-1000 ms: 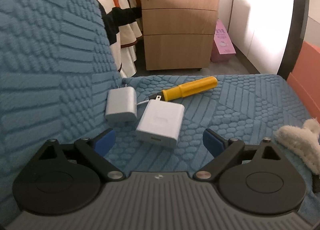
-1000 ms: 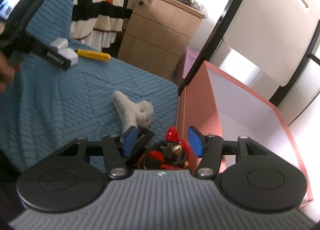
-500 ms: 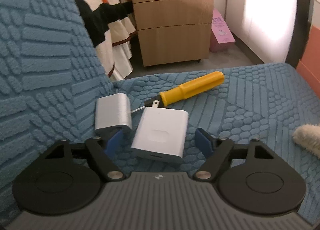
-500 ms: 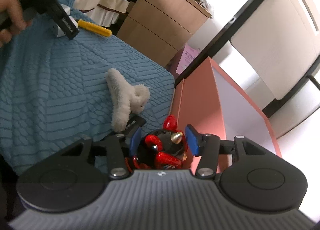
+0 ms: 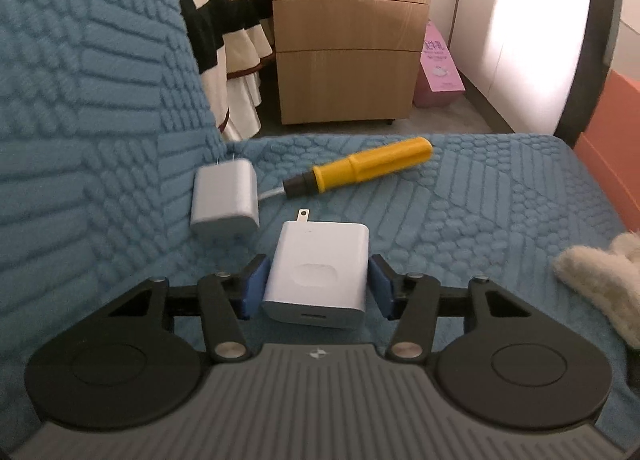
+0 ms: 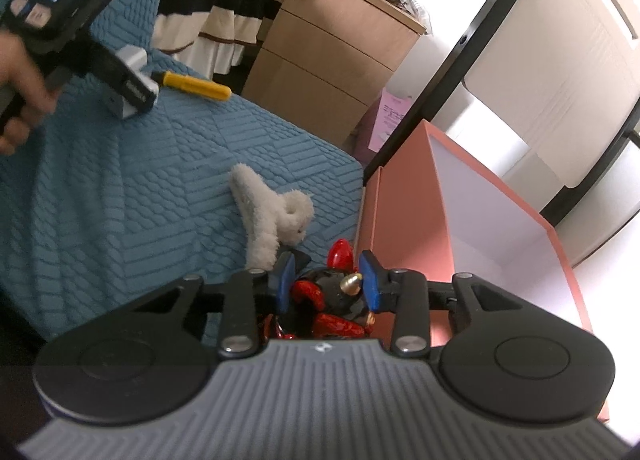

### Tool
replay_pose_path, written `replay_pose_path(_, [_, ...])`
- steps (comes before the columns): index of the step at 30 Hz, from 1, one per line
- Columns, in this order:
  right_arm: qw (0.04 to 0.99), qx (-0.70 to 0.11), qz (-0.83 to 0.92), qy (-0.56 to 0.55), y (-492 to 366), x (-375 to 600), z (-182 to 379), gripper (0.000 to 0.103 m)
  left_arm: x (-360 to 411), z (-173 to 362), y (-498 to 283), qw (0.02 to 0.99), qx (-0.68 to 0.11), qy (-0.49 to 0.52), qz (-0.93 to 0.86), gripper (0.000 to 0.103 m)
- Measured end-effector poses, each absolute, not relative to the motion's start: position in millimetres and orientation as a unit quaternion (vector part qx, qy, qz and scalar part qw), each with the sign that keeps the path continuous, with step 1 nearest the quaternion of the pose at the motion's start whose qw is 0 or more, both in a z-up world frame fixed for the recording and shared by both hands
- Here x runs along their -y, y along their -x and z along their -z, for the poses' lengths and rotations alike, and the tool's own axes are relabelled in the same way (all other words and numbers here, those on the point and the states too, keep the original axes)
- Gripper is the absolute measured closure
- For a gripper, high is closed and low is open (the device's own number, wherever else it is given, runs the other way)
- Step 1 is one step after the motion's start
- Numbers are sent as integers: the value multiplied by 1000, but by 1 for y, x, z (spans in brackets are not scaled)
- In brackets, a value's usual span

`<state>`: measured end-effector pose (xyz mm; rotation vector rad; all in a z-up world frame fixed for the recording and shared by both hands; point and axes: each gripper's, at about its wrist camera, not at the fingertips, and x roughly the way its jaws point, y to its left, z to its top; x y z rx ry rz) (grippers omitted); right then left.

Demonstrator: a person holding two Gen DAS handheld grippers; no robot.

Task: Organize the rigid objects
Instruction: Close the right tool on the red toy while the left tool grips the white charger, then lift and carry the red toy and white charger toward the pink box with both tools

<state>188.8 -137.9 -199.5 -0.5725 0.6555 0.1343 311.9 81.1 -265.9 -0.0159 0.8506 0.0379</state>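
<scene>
My left gripper [image 5: 316, 286] has its blue pads against both sides of a large white charger [image 5: 318, 272] on the blue quilted sofa seat [image 5: 480, 220]. A smaller grey charger [image 5: 224, 200] lies just beyond it on the left, and a yellow-handled screwdriver [image 5: 368, 164] lies behind. My right gripper [image 6: 326, 286] is shut on a black and red figurine [image 6: 328, 300] and holds it beside the pink open box [image 6: 404, 212]. In the right wrist view the left gripper [image 6: 128, 96] shows at the far left, with the screwdriver [image 6: 196, 85] past it.
A white fluffy hair clip [image 6: 268, 216] lies on the seat near the box, and also shows in the left wrist view [image 5: 600, 284]. The sofa backrest [image 5: 80, 100] rises on the left. A wooden drawer cabinet [image 5: 348, 40] and a striped bedspread [image 5: 228, 32] stand beyond the seat.
My left gripper has moved forward around the large white charger and closed onto its sides. My right gripper has kept the figurine and stayed near the box.
</scene>
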Motion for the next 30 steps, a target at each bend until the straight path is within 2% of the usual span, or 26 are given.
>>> replay_pose_path(15, [918, -286, -147, 230, -189, 113, 158, 65, -82, 255, -235, 899, -426, 93, -43, 44])
replay_pose_path(21, [912, -293, -194, 212, -196, 94, 163, 65, -88, 245, -210, 899, -414, 133, -54, 44])
replay_pose_path(30, [897, -332, -240, 164, -207, 84, 183, 64, -85, 239, -203, 901, -410, 134, -51, 44])
